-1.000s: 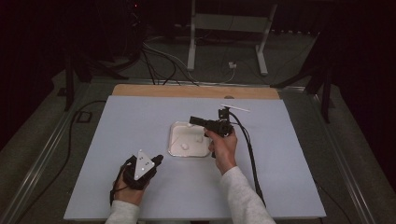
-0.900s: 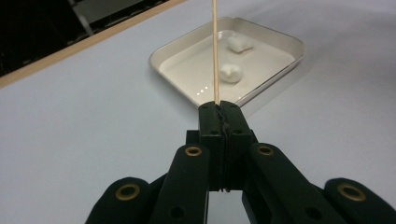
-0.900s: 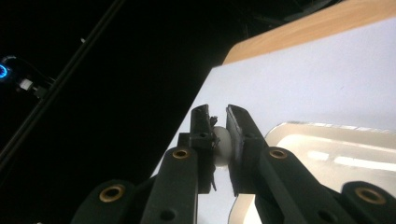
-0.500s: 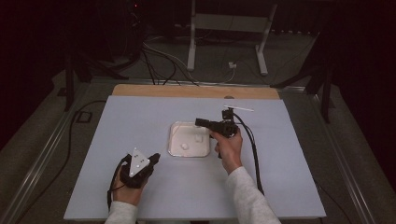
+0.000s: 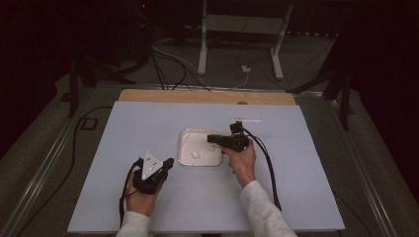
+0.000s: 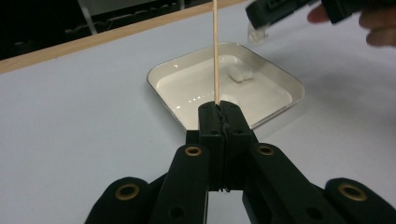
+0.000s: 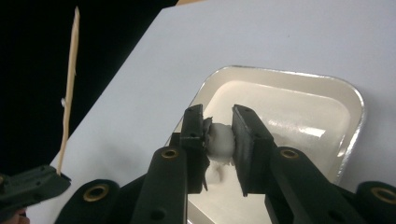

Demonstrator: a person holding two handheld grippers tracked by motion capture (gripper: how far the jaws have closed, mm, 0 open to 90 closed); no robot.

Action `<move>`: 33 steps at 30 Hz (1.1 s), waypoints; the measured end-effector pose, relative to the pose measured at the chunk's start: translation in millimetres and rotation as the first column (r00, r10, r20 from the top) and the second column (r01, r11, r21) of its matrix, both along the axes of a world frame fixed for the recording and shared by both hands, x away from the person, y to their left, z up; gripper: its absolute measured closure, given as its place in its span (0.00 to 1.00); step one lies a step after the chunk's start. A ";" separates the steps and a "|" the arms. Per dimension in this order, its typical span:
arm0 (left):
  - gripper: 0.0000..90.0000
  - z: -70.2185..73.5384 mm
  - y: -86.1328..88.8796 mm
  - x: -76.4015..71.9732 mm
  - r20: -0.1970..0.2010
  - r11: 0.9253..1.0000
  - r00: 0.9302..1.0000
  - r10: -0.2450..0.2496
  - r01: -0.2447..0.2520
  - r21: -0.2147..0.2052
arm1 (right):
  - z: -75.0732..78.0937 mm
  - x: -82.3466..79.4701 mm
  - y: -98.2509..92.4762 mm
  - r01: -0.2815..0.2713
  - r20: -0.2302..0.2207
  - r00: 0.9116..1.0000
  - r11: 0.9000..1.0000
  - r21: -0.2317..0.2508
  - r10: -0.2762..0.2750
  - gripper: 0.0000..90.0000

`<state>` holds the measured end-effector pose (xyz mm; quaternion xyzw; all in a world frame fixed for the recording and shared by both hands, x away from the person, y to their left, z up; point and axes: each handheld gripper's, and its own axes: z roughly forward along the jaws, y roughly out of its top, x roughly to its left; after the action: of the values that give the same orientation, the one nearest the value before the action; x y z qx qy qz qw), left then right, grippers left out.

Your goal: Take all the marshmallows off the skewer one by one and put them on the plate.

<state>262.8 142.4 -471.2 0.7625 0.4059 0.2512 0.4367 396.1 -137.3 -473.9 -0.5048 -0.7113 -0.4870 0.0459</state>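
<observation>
white soft lump (image 7: 219,140) sits between the right gripper (image 7: 218,128) pads over the white tray (image 7: 299,84), jaws just easing apart. left gripper (image 6: 219,112), at the tray's 7 o'clock, is clenched on a thin wooden skewer (image 6: 215,46). lump judged light, squashy, sticky; best taken by its sides.

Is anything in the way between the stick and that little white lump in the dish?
Nothing visible blocks it. The left gripper holds the wooden skewer upright; bare table lies between it and the white lump in the right gripper over the dish.

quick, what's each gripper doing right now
left gripper: shut on the skewer.
right gripper: jaws just been opening, white lump between them.
</observation>
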 end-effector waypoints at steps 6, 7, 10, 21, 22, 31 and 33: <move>1.00 3.8 -1.4 6.0 -0.003 0.999 1.000 0.028 -0.028 -0.024 | -6.3 -1.3 7.0 -0.015 -0.012 1.000 0.999 -0.036 0.014 0.82; 1.00 4.7 -2.0 6.8 -0.004 0.999 1.000 0.031 -0.031 -0.026 | -7.6 -1.4 7.7 -0.016 -0.013 1.000 0.999 -0.039 0.015 0.82; 1.00 7.1 -3.6 9.5 0.001 0.999 0.999 0.039 -0.039 -0.030 | -10.7 -2.0 9.4 -0.023 -0.016 1.000 0.998 -0.056 0.022 0.81; 1.00 6.1 -8.6 19.0 -0.014 0.998 0.999 0.051 -0.051 -0.043 | -19.8 -3.0 14.6 -0.080 -0.048 0.996 0.992 -0.100 0.076 0.37; 1.00 5.7 -8.9 19.9 -0.017 0.998 0.999 0.051 -0.052 -0.043 | -19.2 -3.6 14.5 -0.076 -0.043 0.997 0.991 -0.111 0.072 0.35; 1.00 3.2 -15.5 24.2 -0.027 0.997 0.999 0.047 -0.048 -0.053 | -12.4 -11.1 15.5 0.006 0.053 0.999 0.973 -0.230 0.006 0.22; 1.00 1.8 -18.6 24.2 -0.033 0.998 0.999 0.038 -0.039 -0.048 | -12.5 -10.9 14.6 0.016 0.055 0.998 0.974 -0.226 -0.003 0.21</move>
<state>286.9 123.8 -469.4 0.7477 0.4335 0.2373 0.4435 385.2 -122.7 -486.4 -0.4966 -0.7608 -0.4165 -0.0336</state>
